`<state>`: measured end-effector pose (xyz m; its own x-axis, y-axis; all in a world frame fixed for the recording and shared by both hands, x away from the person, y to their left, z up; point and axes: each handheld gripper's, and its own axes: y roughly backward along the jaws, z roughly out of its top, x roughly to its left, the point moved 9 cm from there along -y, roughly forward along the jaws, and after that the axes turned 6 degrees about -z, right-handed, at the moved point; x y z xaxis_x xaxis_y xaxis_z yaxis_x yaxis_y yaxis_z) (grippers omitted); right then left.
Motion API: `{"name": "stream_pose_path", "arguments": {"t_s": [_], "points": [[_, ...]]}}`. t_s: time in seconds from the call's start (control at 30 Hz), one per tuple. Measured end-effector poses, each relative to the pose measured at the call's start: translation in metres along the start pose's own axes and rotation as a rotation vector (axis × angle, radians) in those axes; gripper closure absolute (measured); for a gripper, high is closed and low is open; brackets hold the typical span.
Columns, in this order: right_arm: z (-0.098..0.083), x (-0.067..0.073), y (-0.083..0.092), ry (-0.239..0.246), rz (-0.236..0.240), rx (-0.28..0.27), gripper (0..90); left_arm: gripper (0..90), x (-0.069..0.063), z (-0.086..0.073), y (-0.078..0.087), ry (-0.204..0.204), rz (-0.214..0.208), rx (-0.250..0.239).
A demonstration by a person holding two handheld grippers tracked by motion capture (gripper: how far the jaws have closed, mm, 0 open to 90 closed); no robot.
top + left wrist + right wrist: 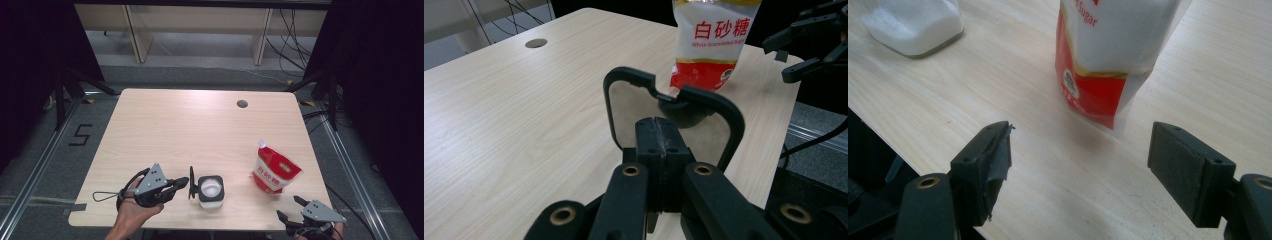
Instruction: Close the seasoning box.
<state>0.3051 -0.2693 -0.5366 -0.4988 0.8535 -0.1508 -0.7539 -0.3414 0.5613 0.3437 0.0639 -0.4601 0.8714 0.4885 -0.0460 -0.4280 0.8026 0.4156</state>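
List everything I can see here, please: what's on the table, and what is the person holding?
Sugar pouch: one, red and white, upright near the table's right edge.
Jar of white sugar: one, clear with a dark rim, open, near the front edge, middle.
Jar lid: one, black, clamped on edge in the left gripper, just left of the jar.
Table: one, pale wood, with a round cable hole at the back right.
Left gripper: one, black with a grey plate, shut on the lid.
Right gripper: one, black with a grey plate, jaws open, at the front right corner facing the pouch.
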Motion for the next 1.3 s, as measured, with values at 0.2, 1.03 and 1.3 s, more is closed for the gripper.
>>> {"name": "stream_pose_path", "arguments": {"t_s": [0.2, 1.03, 1.3], "points": [[0.001, -0.002, 0.000, -0.003, -0.009, -0.006, 26.2, 89.2, 0.000, 0.009, 0.004, -0.047, 0.012, 0.000], [0.000, -0.002, 0.001, -0.016, -0.010, 0.000, 26.3, 89.1, -0.015, 0.010, -0.037, -0.069, -0.067, 0.041], [-0.001, 0.000, 0.002, -0.034, 0.000, 0.010, 26.3, 89.1, -0.018, 0.005, -0.047, -0.064, -0.078, 0.067]]}}
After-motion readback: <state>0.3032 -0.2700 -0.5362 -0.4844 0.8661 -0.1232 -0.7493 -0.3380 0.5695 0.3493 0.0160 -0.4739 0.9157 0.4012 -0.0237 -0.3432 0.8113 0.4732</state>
